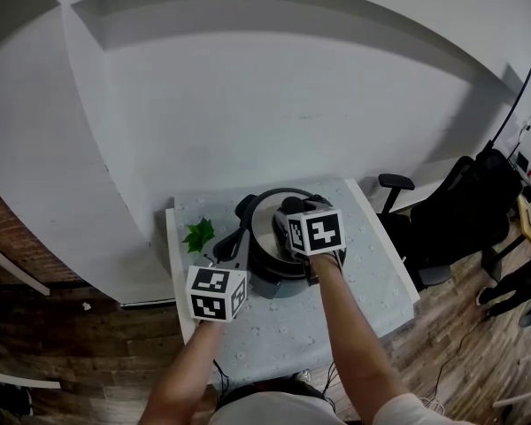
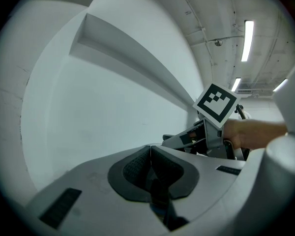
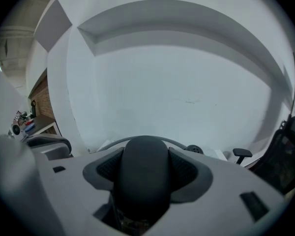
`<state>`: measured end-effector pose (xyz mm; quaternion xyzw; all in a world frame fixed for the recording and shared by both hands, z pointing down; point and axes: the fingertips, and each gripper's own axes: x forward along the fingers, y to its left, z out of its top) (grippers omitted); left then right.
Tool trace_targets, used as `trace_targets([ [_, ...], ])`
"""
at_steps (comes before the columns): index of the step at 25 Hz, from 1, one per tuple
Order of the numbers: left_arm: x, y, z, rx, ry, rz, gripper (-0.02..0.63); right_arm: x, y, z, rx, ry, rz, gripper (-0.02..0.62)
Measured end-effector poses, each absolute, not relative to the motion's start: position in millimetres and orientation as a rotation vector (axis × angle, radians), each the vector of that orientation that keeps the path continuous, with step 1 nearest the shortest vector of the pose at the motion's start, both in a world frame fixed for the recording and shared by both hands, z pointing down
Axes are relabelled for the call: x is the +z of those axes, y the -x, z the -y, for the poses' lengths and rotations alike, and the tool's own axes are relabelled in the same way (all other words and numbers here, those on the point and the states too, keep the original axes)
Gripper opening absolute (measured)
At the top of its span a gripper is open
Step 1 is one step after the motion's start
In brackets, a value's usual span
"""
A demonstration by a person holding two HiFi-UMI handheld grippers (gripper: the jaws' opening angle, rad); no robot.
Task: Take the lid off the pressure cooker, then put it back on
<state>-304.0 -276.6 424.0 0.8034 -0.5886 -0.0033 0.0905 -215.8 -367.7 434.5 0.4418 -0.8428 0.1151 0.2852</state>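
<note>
Looking steeply down on a pressure cooker [image 1: 279, 277] standing in the middle of a pale counter [image 1: 372, 273], just below the centre of the frame. Gripping the black lid handle [image 3: 143, 156] with the right gripper [image 1: 294, 209], jaws clamped on it from both sides and filled by its rounded bulk. Seeing the steel lid [image 1: 267, 224] lying on top of the pot, without being able to tell whether seated or raised a little. Holding the left gripper [image 2: 148, 166] with jaws together and nothing between them, low at the pot's left side in the head view, touching or just beside it. Also taking in a green leafy sprig [image 1: 198, 235] on the counter's left part and a black office chair [image 1: 451, 220] at the right of the frame.
</note>
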Motion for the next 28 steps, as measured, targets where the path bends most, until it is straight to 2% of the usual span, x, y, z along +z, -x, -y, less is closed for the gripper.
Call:
trace_targets([
  [13, 422, 304, 278, 0.012, -2.317, 1.851, 0.014, 435, 220, 366, 0.262, -0.979, 2.326, 0.281],
  [23, 421, 291, 278, 0.022, -2.209, 1.972, 0.014, 434, 233, 355, 0.121, -0.545, 2.439, 0.279],
  [28, 420, 290, 276, 0.037, -2.159, 2.031, 0.014, 436, 233, 356, 0.102, -0.467, 2.454, 0.284],
])
